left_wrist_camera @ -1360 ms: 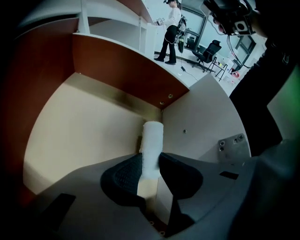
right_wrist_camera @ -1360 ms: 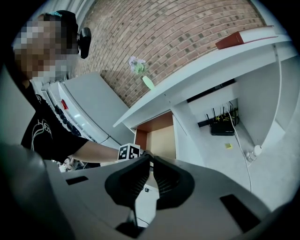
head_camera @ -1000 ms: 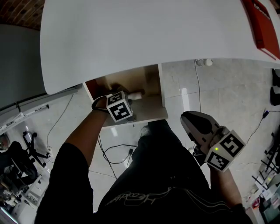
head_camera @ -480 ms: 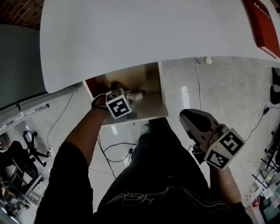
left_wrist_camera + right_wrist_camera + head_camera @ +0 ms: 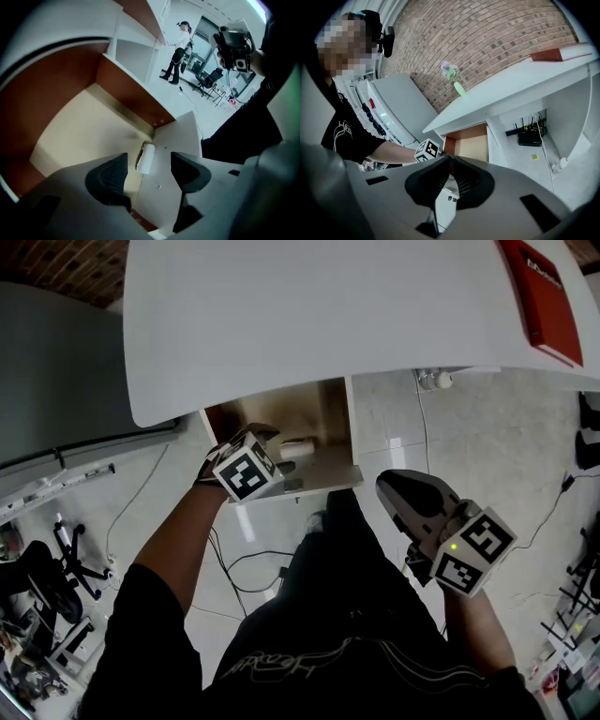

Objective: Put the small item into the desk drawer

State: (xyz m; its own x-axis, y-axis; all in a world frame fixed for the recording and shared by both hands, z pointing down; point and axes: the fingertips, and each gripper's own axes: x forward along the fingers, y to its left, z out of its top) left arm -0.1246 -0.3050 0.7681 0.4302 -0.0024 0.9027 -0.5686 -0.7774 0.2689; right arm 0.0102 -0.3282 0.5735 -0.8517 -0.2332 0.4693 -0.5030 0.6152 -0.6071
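Jaws on the left gripper [image 5: 150, 171] stand wide apart and are opening, with their dark ribbed pads clear of everything. Seen between them, but touched by neither, lies the small item [image 5: 146, 158], a short white cylinder. It rests inside the drawer [image 5: 79, 126], at the seam where the beige bottom meets a white panel; the drawer's side walls are reddish brown. In the head view the drawer [image 5: 309, 413] is pulled out from under the front edge of the white surface [image 5: 309, 306]. The left gripper hangs over its near-left corner, marker cube up, and the small item shows as a pale shape just to the right of the cube.

The right gripper [image 5: 451, 161] has its jaws pressed together with nothing between them. In the head view it is held low on the person's right, over the tiled floor [image 5: 487, 437] and well apart from the drawer. Its own view looks across at the open drawer and at the left gripper's marker cube.

A red book [image 5: 539, 298] lies flat at the far right corner of the surface. Cables trail over the floor near the person's legs.
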